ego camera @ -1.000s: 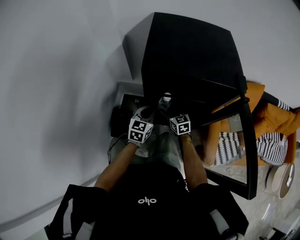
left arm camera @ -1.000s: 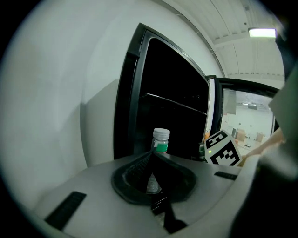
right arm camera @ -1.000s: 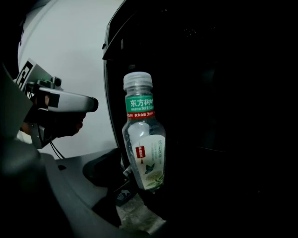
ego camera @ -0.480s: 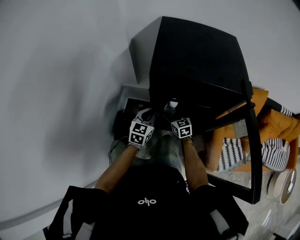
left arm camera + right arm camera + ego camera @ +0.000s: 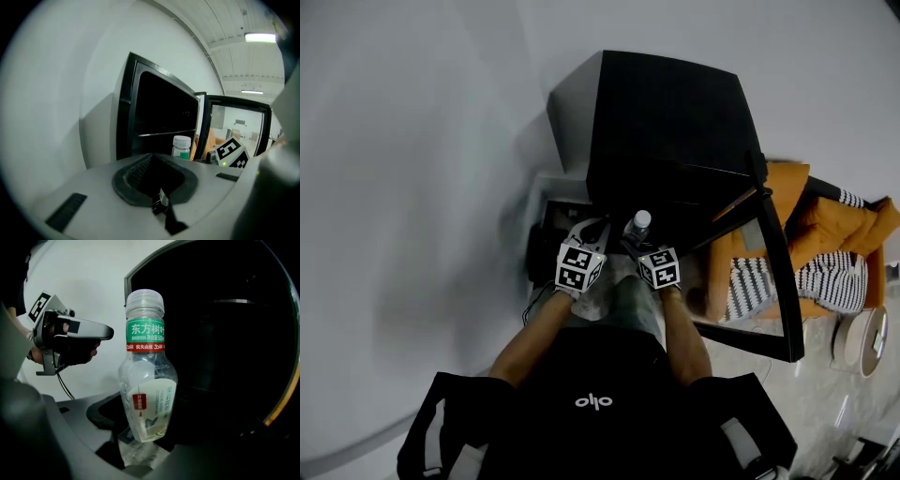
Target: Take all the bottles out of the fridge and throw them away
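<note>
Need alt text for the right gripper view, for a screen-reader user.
The right hand-held gripper clamps the base of a clear plastic bottle with a green label band, held roughly upright before the dark open fridge. At left, the left hand-held gripper hovers against a white wall, jaws shut.

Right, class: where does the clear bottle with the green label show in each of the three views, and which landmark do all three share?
Head view: the bottle sits near the middle of the picture.
Left gripper view: the bottle is low and slightly right of centre; only its top shows.
Right gripper view: the bottle stands upright at the centre, large.
Shared landmark: the black fridge behind it.
</note>
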